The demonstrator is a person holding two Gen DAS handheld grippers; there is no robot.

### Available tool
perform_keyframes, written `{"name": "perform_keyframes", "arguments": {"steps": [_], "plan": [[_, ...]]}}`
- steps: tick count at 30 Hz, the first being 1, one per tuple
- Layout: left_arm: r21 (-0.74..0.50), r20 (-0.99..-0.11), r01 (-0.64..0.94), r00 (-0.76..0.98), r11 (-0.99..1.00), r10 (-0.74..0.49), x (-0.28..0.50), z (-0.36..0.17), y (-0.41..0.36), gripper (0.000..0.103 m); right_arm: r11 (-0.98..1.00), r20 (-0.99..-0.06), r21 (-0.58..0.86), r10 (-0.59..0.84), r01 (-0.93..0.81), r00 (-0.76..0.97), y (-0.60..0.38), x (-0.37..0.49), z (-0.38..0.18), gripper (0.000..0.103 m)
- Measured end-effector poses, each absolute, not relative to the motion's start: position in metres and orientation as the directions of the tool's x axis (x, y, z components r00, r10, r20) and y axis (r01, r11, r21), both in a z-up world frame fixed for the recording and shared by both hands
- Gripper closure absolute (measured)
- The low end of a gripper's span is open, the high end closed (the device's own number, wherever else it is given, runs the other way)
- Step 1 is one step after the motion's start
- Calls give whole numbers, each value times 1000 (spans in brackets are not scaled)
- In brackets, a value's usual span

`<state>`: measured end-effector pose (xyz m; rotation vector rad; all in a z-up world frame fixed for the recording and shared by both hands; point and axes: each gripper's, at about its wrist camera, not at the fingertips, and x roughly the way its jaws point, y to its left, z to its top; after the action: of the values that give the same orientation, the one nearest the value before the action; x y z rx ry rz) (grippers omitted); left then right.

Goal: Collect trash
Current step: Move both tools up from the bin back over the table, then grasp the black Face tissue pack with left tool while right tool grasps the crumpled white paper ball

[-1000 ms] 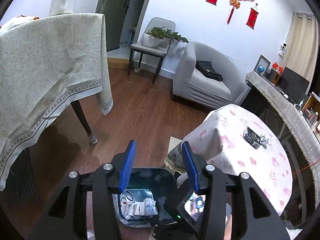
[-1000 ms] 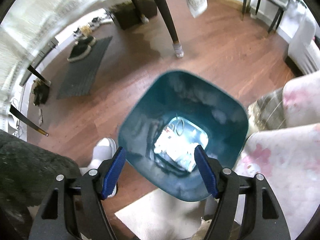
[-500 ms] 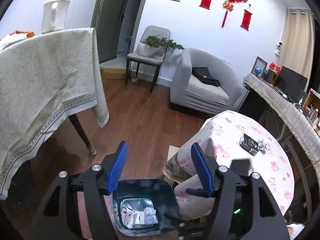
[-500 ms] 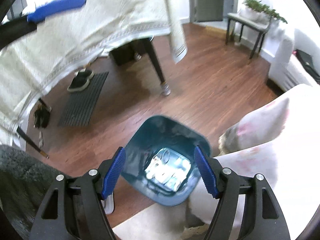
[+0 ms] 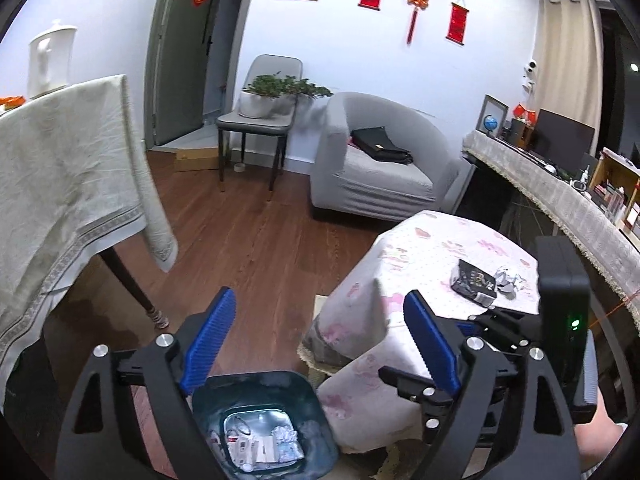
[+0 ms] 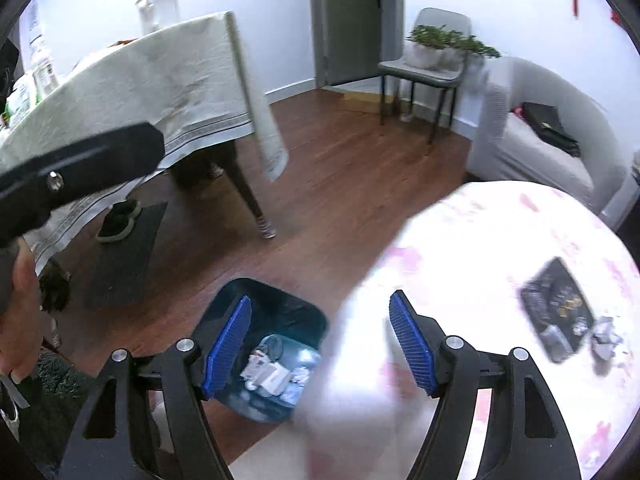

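Left-wrist view: the left gripper hangs above a teal trash bin on the wood floor, its blue jaws spread wide with nothing between them, having just been opening. Paper scraps and wrappers lie at the bin's bottom. Beside the bin, a round table draped in a pink-patterned cloth carries a dark packet and a crumpled foil wad, just beside each other. Seen from the right wrist, the right gripper also stands parted and empty, having just opened further, over the bin's edge and the table's rim.
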<state>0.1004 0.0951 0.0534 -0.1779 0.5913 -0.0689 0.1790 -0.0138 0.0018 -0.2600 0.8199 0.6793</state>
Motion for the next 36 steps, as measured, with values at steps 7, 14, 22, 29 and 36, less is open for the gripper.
{"name": "perform_keyframes", "arguments": {"steps": [7, 14, 22, 29, 36], "plan": [[-159, -556, 61, 819, 985, -140, 122, 47, 62, 12, 814, -744, 43, 413, -580, 525, -63, 195, 3, 26], [-85, -579, 150, 797, 985, -171, 140, 39, 9, 10, 872, -734, 52, 364, -486, 574, -121, 210, 11, 18], [-11, -616, 291, 752, 957, -236, 158, 26, -45, 9, 911, -723, 86, 335, -403, 604, -177, 220, 17, 13], [-27, -657, 394, 686, 919, -313, 179, 15, -80, 7, 930, -742, 104, 309, -353, 595, -225, 216, 11, 10], [-2, -702, 460, 632, 888, -329, 199, -4, -113, 6, 940, -740, 187, 326, -286, 588, -268, 223, 7, 7]]}}
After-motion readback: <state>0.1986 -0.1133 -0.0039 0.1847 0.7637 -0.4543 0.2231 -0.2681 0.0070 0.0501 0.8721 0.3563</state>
